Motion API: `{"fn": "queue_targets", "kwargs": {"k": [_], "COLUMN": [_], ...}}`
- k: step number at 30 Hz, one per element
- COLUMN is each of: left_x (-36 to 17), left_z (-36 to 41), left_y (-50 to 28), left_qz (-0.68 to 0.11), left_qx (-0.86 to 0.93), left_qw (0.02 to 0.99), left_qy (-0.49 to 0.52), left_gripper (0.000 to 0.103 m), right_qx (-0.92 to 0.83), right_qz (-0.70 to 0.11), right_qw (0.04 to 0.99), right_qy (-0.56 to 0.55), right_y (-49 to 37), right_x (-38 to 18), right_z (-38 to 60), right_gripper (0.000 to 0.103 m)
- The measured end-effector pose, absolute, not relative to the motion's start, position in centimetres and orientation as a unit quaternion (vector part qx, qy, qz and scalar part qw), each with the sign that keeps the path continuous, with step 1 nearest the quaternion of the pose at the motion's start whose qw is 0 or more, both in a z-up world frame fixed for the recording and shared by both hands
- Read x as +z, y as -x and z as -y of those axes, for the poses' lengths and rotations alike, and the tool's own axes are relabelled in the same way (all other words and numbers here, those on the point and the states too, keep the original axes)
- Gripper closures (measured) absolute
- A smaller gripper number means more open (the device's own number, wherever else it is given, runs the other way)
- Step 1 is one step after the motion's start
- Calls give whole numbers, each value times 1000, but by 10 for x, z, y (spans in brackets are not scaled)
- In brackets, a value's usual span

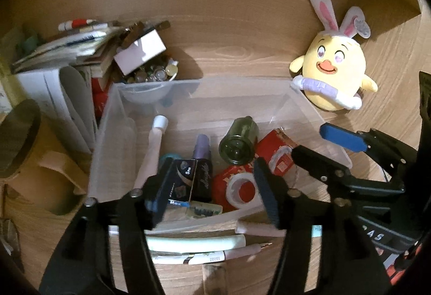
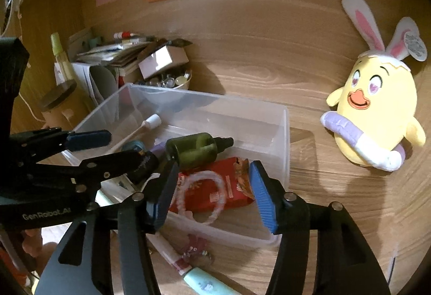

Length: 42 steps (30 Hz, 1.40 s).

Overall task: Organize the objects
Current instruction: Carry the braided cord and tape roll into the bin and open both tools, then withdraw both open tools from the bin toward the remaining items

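Here both tongs hang over the clear plastic bin [image 1: 150, 95], nose-down, jaws apart, nothing between the pads. Left tongs [image 1: 212, 192] sit above the near-left of the bin; right tongs [image 2: 212, 195] above the near-right.

Already in the bin: green bottle [image 2: 194, 149] on its side, red packet [image 2: 215, 187] with a white ring [image 2: 204, 198] lying on it, tape roll [image 1: 241, 191], purple tube [image 1: 202, 146], dark card pack [image 1: 183, 179], long white-capped tube [image 1: 156, 144].

Not yet in: pens [image 1: 204, 249] on the bench [image 2: 256, 66] just outside the near wall, plus a small pink trinket [image 2: 196, 246] beside them. Plush chick [image 2: 377, 111] stands well apart to the right.

Judgement: next pick is a pen. To do it well, draw one pair of tongs back over the near wall, come down across the pen's barrel, not along it, close at mid-length so it doesn't tip. Keep the other pair clear; the two stand close together. Lift above the rim before crossing.
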State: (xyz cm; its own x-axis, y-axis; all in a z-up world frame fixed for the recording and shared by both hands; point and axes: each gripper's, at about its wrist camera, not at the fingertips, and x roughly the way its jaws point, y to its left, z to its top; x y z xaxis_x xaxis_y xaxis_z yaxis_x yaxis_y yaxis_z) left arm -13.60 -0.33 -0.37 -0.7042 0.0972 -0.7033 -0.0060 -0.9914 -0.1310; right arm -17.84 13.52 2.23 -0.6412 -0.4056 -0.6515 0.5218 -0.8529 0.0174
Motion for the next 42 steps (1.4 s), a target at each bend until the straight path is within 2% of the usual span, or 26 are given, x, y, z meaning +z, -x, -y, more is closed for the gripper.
{"fn": "queue_targets", "kwargs": {"k": [3,6,10,13,16,21,26,34,42], "left_x": [2,8,14,15,15,9,-2,-33,-60], "left_z": [4,3,3,6,9,14,22,33,23], "left_y": [130,122,109,101,92,78,66,56,52], "left_qz": [57,52,42,55,65,70,72,61,51], "left_qx": [924,928,933,932,930,927,923,904,887], "left_qw": [29,25,23,25,28,23,14,-3,21], "left_qy": [377,367,357,358,360,368,379,423,459], "left_gripper": [37,28,25,15,15,14,9,8,9], "right_qx": [-904,-908,-914,-914,-913,-916,-912,-894,-877], "right_qz": [-82,-85,-94,-95,-99,-106,-113,-123,-128], "right_qw": [258,256,252,254,259,255,251,244,250], "right_qy": [-332,-321,-304,-301,-298,-292,-304,-355,-390], "right_y": [172,163,149,139,127,110,103,108,115], "right_x": [29,36,43,46,47,45,34,-2,-29], "right_z": [-141,-147,-153,-158,-162,-170,-176,-182,-181], "right_gripper": [47,40,38,38,37,28,28,28,28]}}
